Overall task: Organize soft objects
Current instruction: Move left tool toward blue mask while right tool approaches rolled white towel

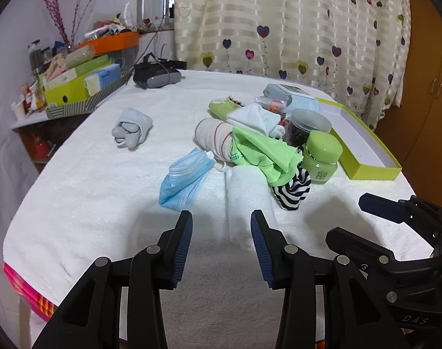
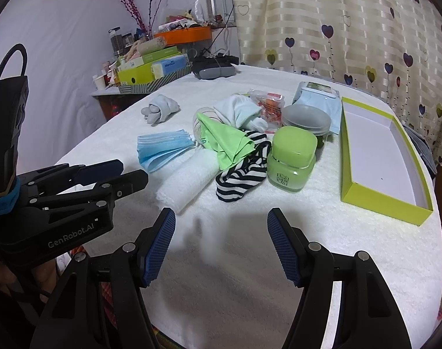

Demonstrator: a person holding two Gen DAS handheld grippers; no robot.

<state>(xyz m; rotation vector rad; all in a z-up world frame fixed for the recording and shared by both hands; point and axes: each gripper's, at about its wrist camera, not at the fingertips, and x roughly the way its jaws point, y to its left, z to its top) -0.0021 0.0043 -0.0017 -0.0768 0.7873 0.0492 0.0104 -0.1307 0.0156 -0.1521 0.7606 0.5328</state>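
Note:
Soft things lie heaped mid-table: a blue face mask [image 1: 184, 179] [image 2: 162, 148], a folded white towel [image 1: 247, 192] [image 2: 188, 180], a green cloth [image 1: 264, 152] [image 2: 226, 142], a black-and-white striped cloth [image 1: 292, 187] [image 2: 244, 171], white socks [image 1: 255, 117] [image 2: 238, 109] and a rolled striped sock [image 1: 212, 136]. A grey sock bundle [image 1: 130, 129] [image 2: 159, 110] sits apart at the left. My left gripper [image 1: 221, 218] stands open and empty, short of the towel. My right gripper [image 2: 221, 215] is open and empty too, short of the striped cloth.
A green jar [image 1: 321, 157] [image 2: 292, 160], a dark lidded tub [image 1: 308, 123] [image 2: 306, 119], a snack packet [image 2: 269, 104] and a wipes pack [image 2: 317, 93] stand among the cloths. An open lime-green box [image 2: 381, 157] [image 1: 363, 148] lies right. A black headset [image 1: 156, 74] and cluttered shelf [image 1: 84, 78] sit far left.

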